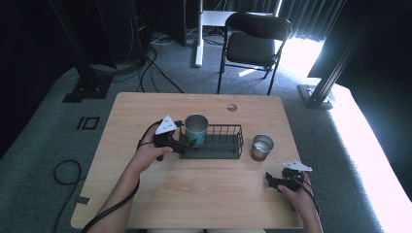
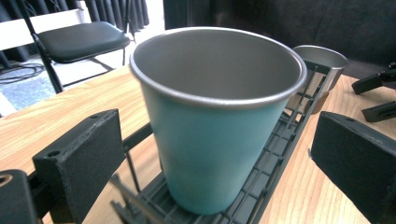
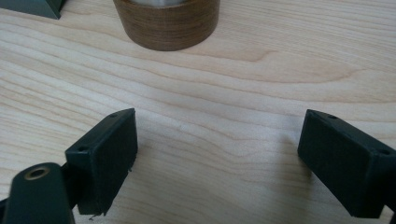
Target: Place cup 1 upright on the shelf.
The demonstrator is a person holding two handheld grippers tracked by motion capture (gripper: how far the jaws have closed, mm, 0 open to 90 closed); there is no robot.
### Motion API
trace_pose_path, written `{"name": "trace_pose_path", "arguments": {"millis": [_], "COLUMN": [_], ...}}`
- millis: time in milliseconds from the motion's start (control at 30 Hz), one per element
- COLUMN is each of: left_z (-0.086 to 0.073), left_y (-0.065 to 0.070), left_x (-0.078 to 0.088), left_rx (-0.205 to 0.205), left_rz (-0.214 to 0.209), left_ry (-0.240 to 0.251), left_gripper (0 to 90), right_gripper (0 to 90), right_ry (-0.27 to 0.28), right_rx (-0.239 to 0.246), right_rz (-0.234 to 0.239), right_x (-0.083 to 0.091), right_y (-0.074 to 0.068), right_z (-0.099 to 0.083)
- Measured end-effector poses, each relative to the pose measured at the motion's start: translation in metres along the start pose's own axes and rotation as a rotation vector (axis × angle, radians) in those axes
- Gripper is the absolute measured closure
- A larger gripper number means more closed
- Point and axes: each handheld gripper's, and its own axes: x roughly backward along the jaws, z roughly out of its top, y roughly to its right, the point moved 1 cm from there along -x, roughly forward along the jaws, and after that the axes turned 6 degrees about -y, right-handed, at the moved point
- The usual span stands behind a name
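Observation:
A teal metal cup (image 1: 196, 129) (image 2: 215, 130) stands upright at the left end of a black wire rack (image 1: 221, 145) (image 2: 280, 149). My left gripper (image 1: 188, 143) (image 2: 215, 140) is open, one jaw on each side of the cup's lower half, with a gap between each pad and the cup wall. A second steel cup with a brown wooden base (image 1: 262, 147) (image 2: 322, 60) (image 3: 166, 23) stands on the table just right of the rack. My right gripper (image 1: 270, 180) (image 3: 219, 135) rests open near the front right of the table, nothing between its fingers, pointing toward that cup.
The light wooden table (image 1: 204, 194) has a cable hole (image 1: 231, 107) near its far edge. A black folding chair (image 1: 252, 46) stands behind the table. The right part of the rack holds nothing.

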Motion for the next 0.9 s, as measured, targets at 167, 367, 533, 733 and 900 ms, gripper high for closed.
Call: {"name": "trace_pose_path", "arguments": {"millis": [167, 367, 533, 733, 900], "left_z": [-0.005, -0.014, -0.026, -0.037, -0.050], "left_y": [0.001, -0.003, -0.008, -0.011, -0.013], "left_x": [0.008, 0.019, 0.028, 0.039, 0.048], "left_rx": [0.011, 0.031, 0.052, 0.067, 0.086], "left_rz": [0.008, 0.022, 0.043, 0.064, 0.080], "left_ry": [0.001, -0.001, -0.017, -0.027, -0.045], "left_gripper": [3.2, 3.3, 3.2, 3.2, 3.3], "right_gripper": [11.6, 11.6, 11.6, 11.6, 11.6], "right_ry": [0.000, 0.000, 0.000, 0.000, 0.000], "right_rx": [0.000, 0.000, 0.000, 0.000, 0.000], "right_rz": [0.000, 0.000, 0.000, 0.000, 0.000], "right_x": [0.000, 0.000, 0.000, 0.000, 0.000], "right_y": [0.000, 0.000, 0.000, 0.000, 0.000], "right_z": [0.000, 0.000, 0.000, 0.000, 0.000]}}
